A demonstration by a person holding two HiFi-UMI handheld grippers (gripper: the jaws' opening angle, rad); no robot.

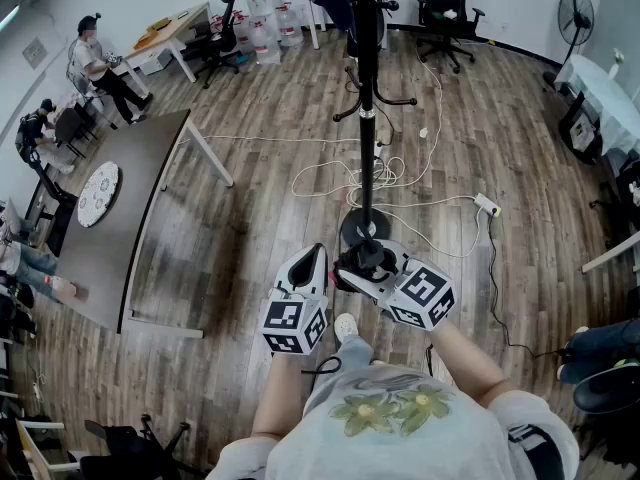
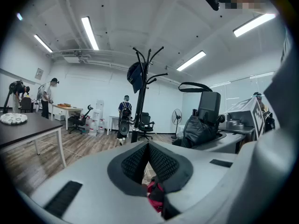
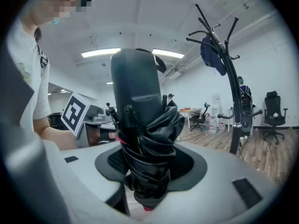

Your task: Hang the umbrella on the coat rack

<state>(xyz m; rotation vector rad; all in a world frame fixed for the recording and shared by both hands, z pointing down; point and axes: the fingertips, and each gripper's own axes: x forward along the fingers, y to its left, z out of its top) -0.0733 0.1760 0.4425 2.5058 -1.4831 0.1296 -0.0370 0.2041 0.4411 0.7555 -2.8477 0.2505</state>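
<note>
Right tongs (image 3: pixel 148 183) clasp the folded umbrella (image 3: pixel 142 115) mid-canopy, likely light, soft and slippery there; left tongs (image 2: pixel 148 155) are clenched shut

Pale grey short-sleeved T-shirt (image 1: pixel 400 443) at the bottom of the frame, yellow-green flower print (image 1: pixel 392 405), white shoe (image 1: pixel 346 326), white left hand-held gripper (image 1: pixel 311 258) and right hand-held gripper (image 1: pixel 366 265), black-and-white square-marker cube (image 1: pixel 294 326) on each, dark ribbed pads (image 2: pixel 161 164).

- umbrella (image 3: pixel 147 139): black, glossy folds
- coat rack (image 1: pixel 367 68): black
- marker cubes (image 1: pixel 294 325): black-and-white square patterns
- floor (image 1: pixel 260 208): grey-brown wood planks
- shirt (image 1: pixel 390 433): pale grey, green-and-yellow flower print
</note>
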